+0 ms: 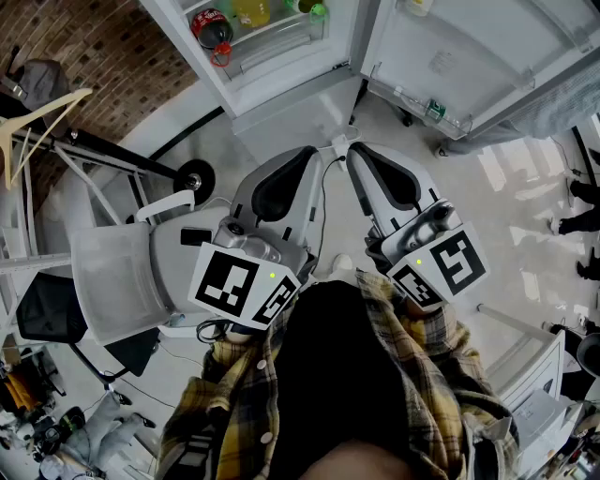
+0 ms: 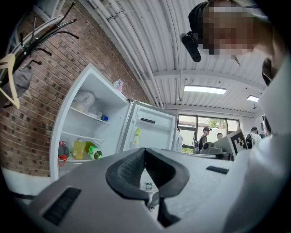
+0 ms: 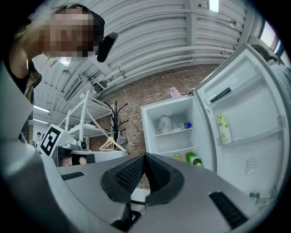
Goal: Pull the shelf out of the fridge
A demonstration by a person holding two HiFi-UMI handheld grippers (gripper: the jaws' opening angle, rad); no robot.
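The white fridge (image 1: pixel 272 70) stands open ahead of me, its door (image 1: pixel 469 56) swung to the right. Inside, an upper shelf (image 2: pixel 88 115) carries a white bag and a small blue-capped item. A lower shelf (image 3: pixel 178 152) has a yellow and a green bottle (image 3: pixel 194 159) under it; a red-capped bottle (image 1: pixel 211 26) lies beside them. My left gripper (image 1: pixel 314 155) and right gripper (image 1: pixel 356 155) are held close to my body, well short of the fridge, tips side by side. Both are shut with nothing between the jaws, as the left gripper view (image 2: pixel 145 152) and right gripper view (image 3: pixel 145 157) show.
A grey chair (image 1: pixel 117 281) stands close at my left, with a coat stand and wooden hanger (image 1: pixel 37 122) beyond it against the brick wall. The door's shelf holds a yellow bottle (image 3: pixel 222 127). People (image 2: pixel 205 136) stand by the windows far to the right.
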